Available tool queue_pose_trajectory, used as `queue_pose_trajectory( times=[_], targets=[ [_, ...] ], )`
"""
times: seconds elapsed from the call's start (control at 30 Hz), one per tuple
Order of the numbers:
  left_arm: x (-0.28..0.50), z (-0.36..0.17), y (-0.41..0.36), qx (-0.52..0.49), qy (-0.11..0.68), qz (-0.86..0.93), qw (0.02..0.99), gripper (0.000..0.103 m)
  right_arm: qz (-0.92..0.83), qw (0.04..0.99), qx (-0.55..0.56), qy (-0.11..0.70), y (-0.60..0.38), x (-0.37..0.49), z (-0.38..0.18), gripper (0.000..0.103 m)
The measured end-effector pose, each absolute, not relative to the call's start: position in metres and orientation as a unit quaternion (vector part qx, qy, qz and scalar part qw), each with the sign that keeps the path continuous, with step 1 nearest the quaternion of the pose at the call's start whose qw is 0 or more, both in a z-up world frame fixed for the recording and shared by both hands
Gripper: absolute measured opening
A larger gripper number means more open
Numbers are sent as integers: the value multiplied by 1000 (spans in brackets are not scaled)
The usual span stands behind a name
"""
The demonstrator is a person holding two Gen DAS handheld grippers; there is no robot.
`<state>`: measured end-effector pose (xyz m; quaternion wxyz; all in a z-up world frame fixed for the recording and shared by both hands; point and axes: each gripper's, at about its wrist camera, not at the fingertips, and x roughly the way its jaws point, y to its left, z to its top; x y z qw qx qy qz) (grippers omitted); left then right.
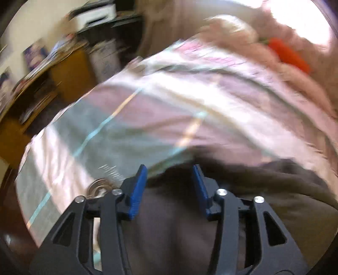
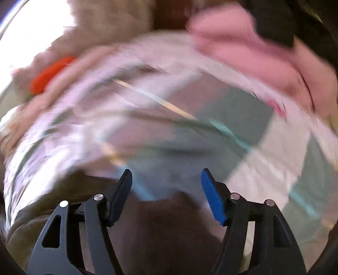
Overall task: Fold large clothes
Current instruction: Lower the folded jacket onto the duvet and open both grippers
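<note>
Both views are heavily blurred; fine detail cannot be read.

Left wrist view, from the left edge: a wooden desk [image 1: 63,69] with cluttered shelves stands beside the bed, a white box-shaped device [image 1: 95,13] on a dark surface above it. A checked bedsheet [image 1: 88,131] in pink, grey-green and white blocks with thin turquoise and tan lines covers the bed. A small round metallic item [image 1: 99,187] lies on the sheet just beside the gripper's left finger; what it is cannot be told. The left gripper [image 1: 170,182] has its blue-padded fingers standing apart at a moderate width, nothing between them. Beneath and ahead of it lies the dark brown garment [image 1: 264,190], bunched at the near edge of the bed and running off to the right. Toward the far right edge of the bed sit a fluffy pale pile [image 1: 236,31] and an orange-red object [image 1: 289,56] against it.

Right wrist view, from the left: the orange-red object [image 2: 50,73] shows on the fuzzy pile at the far left. The garment [image 2: 164,222] lies at the near edge, a dark corner of it reaching between the fingers without being gripped. The right gripper [image 2: 165,186] stands wide. The bedsheet [image 2: 243,118] stretches beyond. A pink cloth [image 2: 249,50] is heaped at the far right corner, a dark shape [image 2: 274,21] overlapping it.
</note>
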<state>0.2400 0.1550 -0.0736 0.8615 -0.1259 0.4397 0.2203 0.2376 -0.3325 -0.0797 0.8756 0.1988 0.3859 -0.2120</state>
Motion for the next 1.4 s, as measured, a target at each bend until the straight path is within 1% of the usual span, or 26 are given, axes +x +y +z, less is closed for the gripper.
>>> queue_pose_trajectory(
  times=[0.07, 0.13, 0.2, 0.27, 0.33, 0.37, 0.4, 0.43, 0.47, 0.53, 0.57, 0.6, 0.7, 0.8, 0.87, 0.9, 1.03, 1.1, 1.13, 1.17, 1.2, 1.27, 1.3, 1.33, 1.37, 1.4],
  targets=[
    [237, -63, 122, -105, 441, 169, 875, 56, -132, 893, 164, 397, -281, 239, -63, 69],
    [231, -62, 88, -77, 462, 130, 874, 57, -49, 890, 123, 436, -222, 237, -61, 69],
    [224, -68, 62, -83, 496, 83, 861, 57, 0, 877, 101, 469, -177, 228, -68, 69],
    [222, -79, 48, -85, 523, 67, 846, 57, 26, 864, 89, 496, -147, 227, -81, 69],
    [228, -91, 39, -65, 529, 72, 843, 57, 9, 869, 31, 494, -126, 230, -97, 73],
    [234, -96, 38, -58, 529, 76, 843, 58, 6, 871, 22, 491, -123, 235, -100, 75],
    [242, -101, 38, -51, 526, 82, 845, 60, 3, 871, 30, 491, -129, 245, -105, 81],
    [250, -107, 41, -46, 523, 87, 847, 66, 0, 868, 51, 494, -140, 257, -112, 88],
    [259, -112, 43, -38, 518, 93, 849, 73, 1, 866, 67, 495, -145, 264, -116, 90],
    [270, -121, 50, -31, 513, 106, 851, 79, -5, 867, 86, 491, -157, 278, -124, 97],
    [275, -126, 55, -39, 515, 111, 849, 82, -7, 868, 85, 489, -158, 283, -128, 99],
    [281, -131, 59, -51, 520, 114, 845, 82, -13, 870, 82, 485, -158, 287, -133, 101],
    [288, -136, 63, -65, 525, 124, 840, 83, -29, 877, 67, 474, -146, 300, -141, 102],
    [291, -139, 59, -45, 527, 126, 839, 84, -26, 880, 65, 471, -149, 308, -149, 102],
    [290, -141, 60, -32, 529, 120, 840, 89, -6, 876, 64, 479, -155, 305, -147, 102],
    [289, -142, 64, -31, 531, 117, 838, 89, 5, 874, 62, 482, -160, 302, -145, 102],
    [283, -139, 90, -50, 539, 119, 832, 89, -26, 867, 75, 492, -206, 273, -138, 101],
    [278, -133, 101, -17, 526, 152, 837, 86, -95, 862, 72, 492, -241, 258, -133, 101],
    [275, -130, 104, -3, 517, 168, 839, 74, -153, 855, 58, 492, -262, 249, -130, 100],
    [269, -121, 110, -2, 503, 182, 845, 59, -185, 851, 55, 488, -276, 242, -125, 98],
    [265, -113, 114, -14, 497, 180, 849, 54, -207, 850, 67, 481, -289, 233, -116, 95],
    [248, -87, 115, -58, 476, 144, 865, 54, -204, 860, 110, 455, -297, 214, -92, 94],
    [236, -73, 107, -57, 465, 122, 875, 56, -184, 869, 115, 445, -290, 205, -80, 94],
    [228, -65, 99, -47, 458, 112, 881, 64, -154, 878, 103, 442, -275, 196, -71, 94],
    [219, -59, 89, -35, 452, 102, 885, 68, -128, 882, 91, 444, -260, 189, -67, 94],
    [210, -57, 76, -31, 454, 85, 887, 69, -98, 884, 79, 450, -241, 180, -66, 94]
  ],
)
